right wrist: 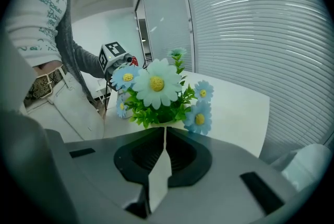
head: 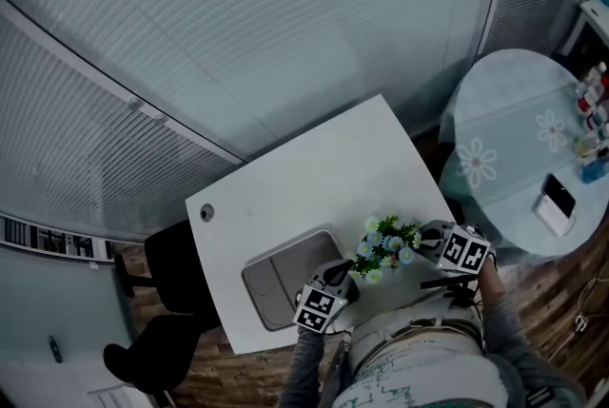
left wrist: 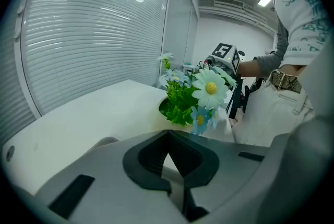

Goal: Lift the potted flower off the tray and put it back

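Note:
The potted flower (head: 385, 247), white and blue daisies over green leaves in a pale pot, sits just right of the grey tray (head: 285, 278) on the white table (head: 314, 168), not on the tray. My left gripper (head: 344, 273) points at it from the tray side, shut. In the left gripper view the potted flower (left wrist: 195, 97) is a short way beyond the left gripper (left wrist: 168, 139). My right gripper (head: 425, 240) closes in from the other side, shut. In the right gripper view the right gripper (right wrist: 163, 129) has its tips right under the blooms of the potted flower (right wrist: 156, 95). Whether the pot rests on the table is hidden.
A round table with a floral cloth (head: 514, 149) stands at the right, with small bottles (head: 595, 106) and a phone-like slab (head: 557, 199) on it. A black chair (head: 162, 301) is left of the white table. Window blinds run behind. The person stands at the table's near edge.

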Demonstrator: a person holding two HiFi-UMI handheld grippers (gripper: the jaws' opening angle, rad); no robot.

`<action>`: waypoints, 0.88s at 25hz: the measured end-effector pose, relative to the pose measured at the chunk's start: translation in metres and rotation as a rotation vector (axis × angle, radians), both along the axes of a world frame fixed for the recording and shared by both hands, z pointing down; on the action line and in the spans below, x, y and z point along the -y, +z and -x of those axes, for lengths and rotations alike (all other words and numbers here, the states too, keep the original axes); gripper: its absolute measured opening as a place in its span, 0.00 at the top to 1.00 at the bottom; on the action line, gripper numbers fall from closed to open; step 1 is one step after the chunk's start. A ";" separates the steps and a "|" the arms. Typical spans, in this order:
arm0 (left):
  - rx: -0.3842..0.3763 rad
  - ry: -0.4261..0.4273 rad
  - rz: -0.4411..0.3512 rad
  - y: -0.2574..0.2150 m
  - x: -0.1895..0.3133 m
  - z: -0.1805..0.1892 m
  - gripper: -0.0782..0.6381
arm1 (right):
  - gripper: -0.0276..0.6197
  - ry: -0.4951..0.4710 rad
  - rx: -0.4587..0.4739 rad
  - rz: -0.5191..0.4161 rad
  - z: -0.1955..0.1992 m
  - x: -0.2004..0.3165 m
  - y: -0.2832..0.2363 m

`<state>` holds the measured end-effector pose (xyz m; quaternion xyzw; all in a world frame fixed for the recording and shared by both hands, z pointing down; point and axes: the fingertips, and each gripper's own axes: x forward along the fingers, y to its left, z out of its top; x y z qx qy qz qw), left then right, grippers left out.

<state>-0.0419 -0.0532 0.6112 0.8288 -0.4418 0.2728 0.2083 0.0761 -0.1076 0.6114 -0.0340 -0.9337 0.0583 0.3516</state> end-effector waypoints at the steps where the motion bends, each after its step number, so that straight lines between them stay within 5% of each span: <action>1: -0.001 0.011 -0.003 0.000 0.002 0.000 0.88 | 0.92 0.001 0.003 0.001 0.001 0.001 0.000; 22: -0.063 0.135 0.002 0.004 0.017 -0.006 0.85 | 0.91 -0.017 0.004 0.040 0.005 0.009 0.011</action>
